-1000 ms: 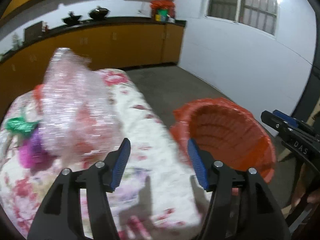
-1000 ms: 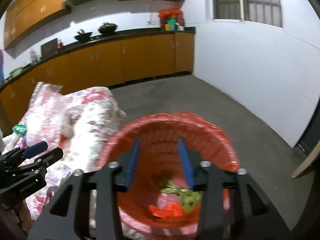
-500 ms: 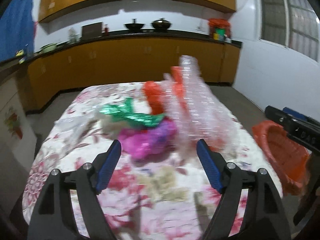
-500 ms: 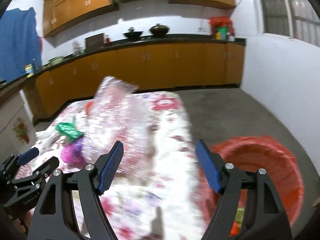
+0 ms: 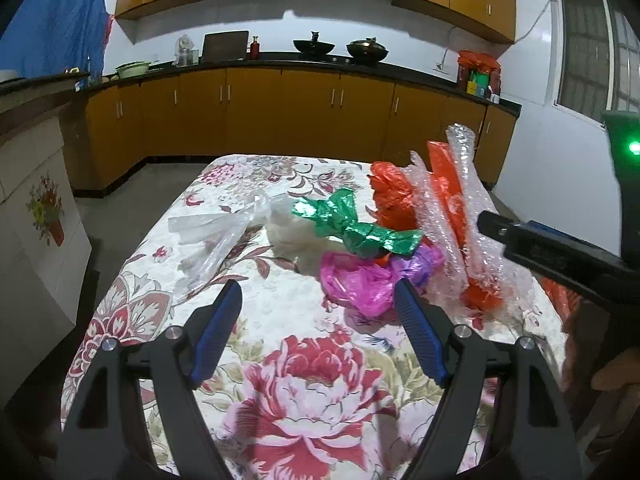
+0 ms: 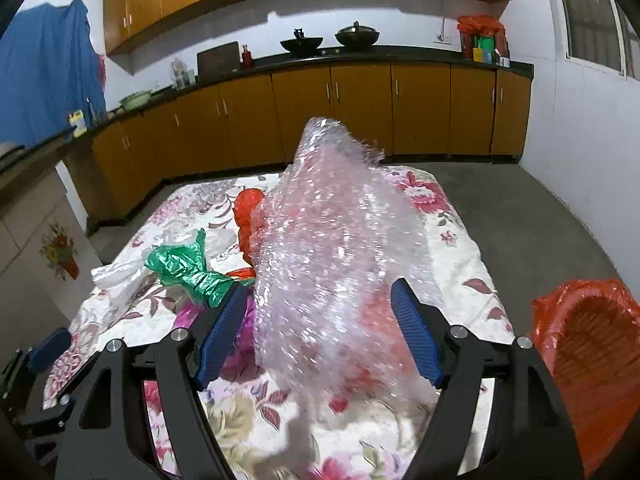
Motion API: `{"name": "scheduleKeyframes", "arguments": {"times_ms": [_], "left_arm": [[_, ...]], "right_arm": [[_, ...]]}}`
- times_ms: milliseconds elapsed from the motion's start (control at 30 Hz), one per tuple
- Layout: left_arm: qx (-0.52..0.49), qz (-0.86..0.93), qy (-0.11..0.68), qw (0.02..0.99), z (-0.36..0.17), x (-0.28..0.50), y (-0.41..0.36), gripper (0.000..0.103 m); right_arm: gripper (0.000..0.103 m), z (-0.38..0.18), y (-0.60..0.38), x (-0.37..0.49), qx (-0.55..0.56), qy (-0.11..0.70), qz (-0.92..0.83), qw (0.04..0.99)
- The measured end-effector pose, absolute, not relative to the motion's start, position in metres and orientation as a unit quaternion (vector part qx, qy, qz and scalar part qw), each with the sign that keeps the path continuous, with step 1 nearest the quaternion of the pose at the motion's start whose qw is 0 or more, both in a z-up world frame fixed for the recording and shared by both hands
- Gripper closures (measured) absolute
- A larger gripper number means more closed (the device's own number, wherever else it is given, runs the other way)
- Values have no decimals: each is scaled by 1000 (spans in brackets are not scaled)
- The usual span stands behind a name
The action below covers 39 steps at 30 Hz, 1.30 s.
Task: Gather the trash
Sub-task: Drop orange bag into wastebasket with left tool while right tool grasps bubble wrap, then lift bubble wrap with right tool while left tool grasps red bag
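A table (image 5: 280, 312) covered with a flowered cloth is seen in both wrist views, with a heap of trash gathered toward its far right part. The left gripper (image 5: 320, 312) is held above the near part of the table with its fingers (image 5: 218, 328) spread wide apart and nothing between them. Just beyond its right finger a pink bag (image 5: 356, 280) is seen, with a crumpled green foil wrapper (image 5: 352, 224) lying over it. A clear plastic bag (image 5: 216, 232) lies to the left of the wrapper, and an orange bag (image 5: 390, 200) behind it. Bubble wrap (image 5: 468, 216) stands upright at the right of the heap.

The right gripper (image 6: 320, 328) is also held with its fingers (image 6: 416, 336) wide apart; the bubble wrap (image 6: 336, 240) is seen between them, though whether it is touched cannot be told. An orange-lined trash basket (image 6: 588, 352) is found to the right, beside the table. Kitchen cabinets (image 5: 280, 116) run along the far wall.
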<state>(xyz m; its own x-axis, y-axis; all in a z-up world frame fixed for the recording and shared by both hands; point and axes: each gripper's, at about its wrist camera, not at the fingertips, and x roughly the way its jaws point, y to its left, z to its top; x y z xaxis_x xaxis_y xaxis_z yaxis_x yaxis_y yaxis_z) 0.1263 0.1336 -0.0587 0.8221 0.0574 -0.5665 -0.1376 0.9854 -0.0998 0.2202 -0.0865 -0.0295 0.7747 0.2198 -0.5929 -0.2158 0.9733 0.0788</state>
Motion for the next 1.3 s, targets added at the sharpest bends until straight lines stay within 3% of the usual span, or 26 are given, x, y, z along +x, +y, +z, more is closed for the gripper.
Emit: {"name": "scheduleKeyframes", "arguments": {"times_ms": [100,300,367,433,1300], "left_arm": [[-74,53,296,951,-60,128,138,26],[-83,54,300,949,-64,130,142,26],[-84,52,301,949,-65,132,142,26],[-85,51,302,948,-66,133,141,26],[-63,-31,294,953,-48,175,62,30]], "right_arm": [[36,-36,-78,226,-14,322,106,941],[72,-46,-87,234,0,347,106,932],[91,-45,-92,232,9,348,114,931],[94,-42,-95,229,11,343,115,932],[100,-8,-206,168,96,288,77,950]]}}
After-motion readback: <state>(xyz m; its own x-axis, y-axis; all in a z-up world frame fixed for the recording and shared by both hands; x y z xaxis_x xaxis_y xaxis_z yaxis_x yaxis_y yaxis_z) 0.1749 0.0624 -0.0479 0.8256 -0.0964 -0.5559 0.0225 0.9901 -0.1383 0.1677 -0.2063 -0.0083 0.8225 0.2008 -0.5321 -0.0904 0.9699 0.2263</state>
